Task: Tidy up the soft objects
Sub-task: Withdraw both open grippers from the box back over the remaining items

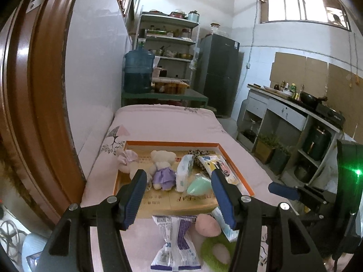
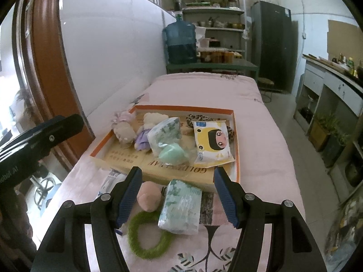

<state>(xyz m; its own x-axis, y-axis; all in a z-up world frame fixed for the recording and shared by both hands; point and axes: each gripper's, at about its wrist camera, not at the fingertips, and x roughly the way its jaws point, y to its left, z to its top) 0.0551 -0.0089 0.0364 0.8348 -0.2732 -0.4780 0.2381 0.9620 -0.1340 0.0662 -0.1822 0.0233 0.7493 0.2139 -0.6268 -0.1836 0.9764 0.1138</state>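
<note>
Nearest the lens in the right wrist view, the right gripper (image 2: 178, 195) stands wide apart with nothing between its blue pads, low in the frame above the loose items on the pink bed (image 2: 261, 136). From left to right along the lower part of that view lie a green fuzzy ring (image 2: 145, 238), a pink plush ball (image 2: 148, 196) just above it, and a pale green tissue pack (image 2: 181, 208) beside the ball and touching the ring's right side. In the left wrist view the left gripper (image 1: 179, 197) is likewise spread wide and empty, with a blue-and-white wrapped packet (image 1: 174, 242) lying on the bed at the bottom centre below it. Behind these, in the middle of both views, sits the orange-rimmed tray (image 2: 181, 107). Inside it, from left to right, are a lilac-topped cloth pouch (image 2: 123, 127) leaning at the left wall, a cream teddy bear in a purple dress (image 2: 147, 131), a second tissue pack (image 2: 164, 131) propped against the bear, a mint green sponge (image 2: 173, 155) in clear wrap in front of that pack, a yellow cartoon-face packet (image 2: 213, 145), and a leopard-print scrunchie (image 2: 197, 117) partly hidden behind the packet.
</note>
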